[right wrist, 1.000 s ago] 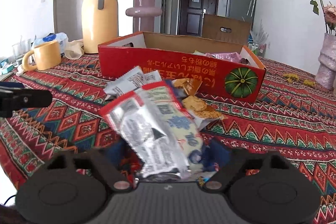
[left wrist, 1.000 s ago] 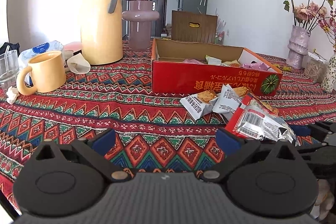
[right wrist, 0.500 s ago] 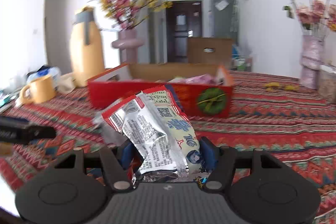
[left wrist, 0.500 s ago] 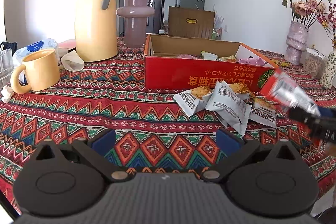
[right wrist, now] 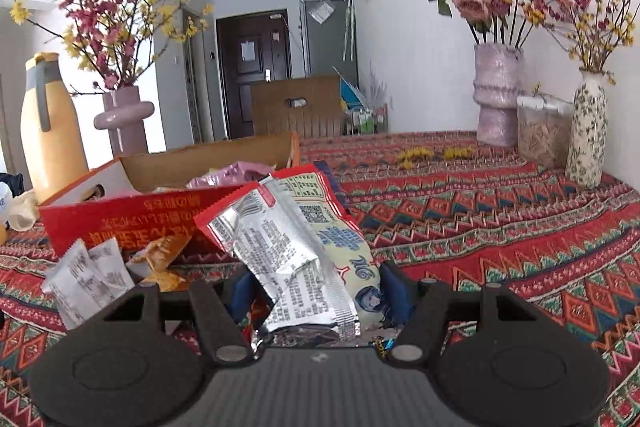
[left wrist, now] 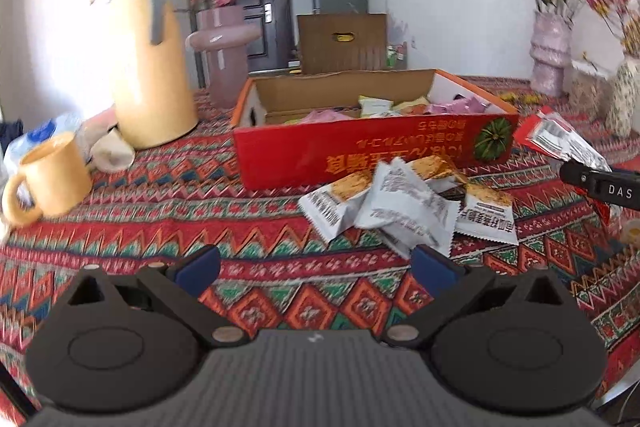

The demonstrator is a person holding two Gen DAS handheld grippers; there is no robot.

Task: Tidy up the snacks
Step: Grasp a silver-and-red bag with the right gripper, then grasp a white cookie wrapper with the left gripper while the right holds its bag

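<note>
1. The right gripper (right wrist: 316, 291) was pinching a crinkled silver, red-edged foil snack packet (right wrist: 288, 251), with a pale printed packet (right wrist: 340, 231) pressed behind it between the same blue pads.
2. Both packets stood up out of the jaws, lifted clear of the bench and near the right front corner of the open red cardboard box (right wrist: 132, 223).
3. The left gripper (left wrist: 316, 267) was spread wide and empty, low over the red patterned tablecloth (left wrist: 160, 211).
4. Just beyond it lay a heap of white biscuit packets (left wrist: 404, 211), touching the box's front wall.
5. The box already held pink and yellow packets.
6. To do this step well, the held packets probably needed carrying above the wall, well inside, before the grip loosened, since the light foil could catch the rim.
</note>
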